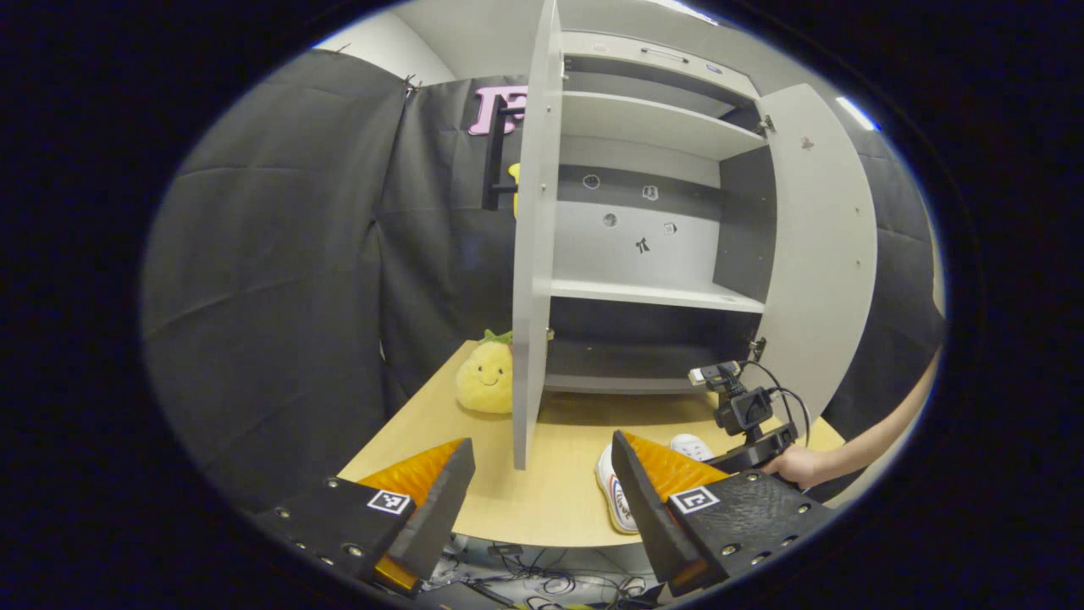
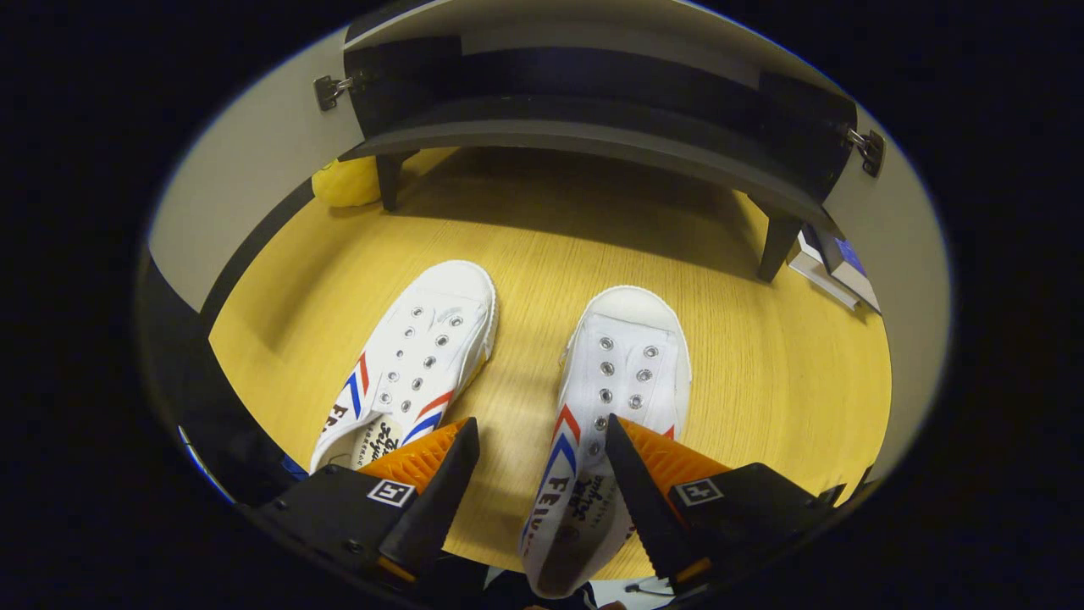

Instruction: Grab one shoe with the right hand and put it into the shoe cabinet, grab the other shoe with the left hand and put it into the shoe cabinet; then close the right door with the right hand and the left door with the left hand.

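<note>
Both tongs stand with their fingers apart and grip nothing. Seen in the right gripper view, the right gripper (image 2: 538,462) hangs low over a wooden table (image 2: 762,364), its two fingers straddling the near end of the right-hand shoe (image 2: 614,398): that shoe's heel opening lies between them at about 6 o'clock, and I cannot tell whether either finger touches it. A second white shoe (image 2: 415,364) lies just beside it toward 9 o'clock, toes pointing to 12 o'clock, the pair not touching. Beyond them at 12 o'clock stands the shoe cabinet (image 2: 593,127) on short legs.

Over in the left gripper view, the left gripper (image 1: 542,479) is held back from the table edge. At 12 o'clock the cabinet's left door (image 1: 533,254) and right door (image 1: 817,254) stand open. A yellow plush toy (image 1: 484,377) sits by the left door.
</note>
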`<state>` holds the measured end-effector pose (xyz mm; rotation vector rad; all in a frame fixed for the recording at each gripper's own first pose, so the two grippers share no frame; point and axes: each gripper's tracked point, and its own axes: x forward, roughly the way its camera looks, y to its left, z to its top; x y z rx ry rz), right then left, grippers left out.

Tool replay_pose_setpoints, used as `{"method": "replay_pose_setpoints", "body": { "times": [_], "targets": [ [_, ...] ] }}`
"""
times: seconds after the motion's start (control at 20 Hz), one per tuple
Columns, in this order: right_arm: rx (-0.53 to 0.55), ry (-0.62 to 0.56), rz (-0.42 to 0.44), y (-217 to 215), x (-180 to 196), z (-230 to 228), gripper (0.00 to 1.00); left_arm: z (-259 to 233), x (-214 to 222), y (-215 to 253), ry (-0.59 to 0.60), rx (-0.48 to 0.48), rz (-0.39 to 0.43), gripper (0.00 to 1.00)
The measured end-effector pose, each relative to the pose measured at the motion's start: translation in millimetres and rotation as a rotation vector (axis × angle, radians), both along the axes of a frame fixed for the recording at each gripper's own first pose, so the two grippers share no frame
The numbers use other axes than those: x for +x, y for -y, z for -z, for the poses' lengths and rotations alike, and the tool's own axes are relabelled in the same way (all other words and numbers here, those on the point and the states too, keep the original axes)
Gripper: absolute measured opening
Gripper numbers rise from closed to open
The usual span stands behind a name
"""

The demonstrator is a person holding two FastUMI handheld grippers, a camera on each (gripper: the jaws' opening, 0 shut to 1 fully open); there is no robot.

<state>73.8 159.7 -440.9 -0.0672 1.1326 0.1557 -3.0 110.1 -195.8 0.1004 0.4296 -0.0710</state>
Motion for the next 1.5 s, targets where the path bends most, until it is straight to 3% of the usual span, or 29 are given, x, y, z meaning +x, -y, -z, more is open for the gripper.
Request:
{"method": "replay_pose_setpoints", "body": {
  "times": [0.15, 0.35, 0.45, 0.55, 0.6, 0.7, 0.75, 0.8, 1.1, 1.5],
  "targets": [
    [-0.114, -0.023, -0.046, 3.2, 0.4, 8.6, 0.93, -6.2, 3.9, 7.6, 0.003, 0.018, 0.013, 0.94],
    [-0.262, 0.021, -0.071, 21.8, 4.0, 11.4, 0.79, -10.6, 9.2, 23.0, 0.011, 0.018, 0.048, 0.94],
    [-0.208, 0.029, -0.041, 18.5, 3.7, 11.8, 0.36, -10.0, 13.3, 34.0, 0.007, 0.007, 0.068, 0.94],
    [-0.179, 0.027, -0.013, 20.8, 2.7, 7.1, 0.36, -7.8, 15.6, 44.2, -0.001, -0.004, 0.088, 0.94],
    [-0.153, 0.014, -0.017, 22.2, 5.8, 10.9, 0.26, -5.4, 16.8, 48.1, -0.006, -0.015, 0.098, 0.94],
    [-0.128, 0.010, -0.016, 21.4, 4.5, 2.9, 0.16, -4.4, 20.2, 50.8, -0.015, -0.030, 0.103, 0.94],
    [-0.107, 0.004, -0.006, 22.3, 7.3, 13.0, 0.16, -6.2, 22.5, 52.1, -0.009, -0.026, 0.108, 0.94],
    [-0.083, -0.001, 0.007, 24.3, 4.1, 4.0, 0.04, -8.1, 23.7, 53.9, 0.000, -0.017, 0.119, 0.94],
    [-0.015, 0.013, 0.054, 31.9, 4.6, -19.7, 0.00, -3.7, 30.8, 66.9, 0.006, -0.001, 0.164, 0.94],
    [0.055, 0.160, 0.119, 52.9, 17.2, -124.7, 0.02, 4.5, 47.0, 87.6, 0.017, 0.007, 0.238, 0.94]
  ]
}}
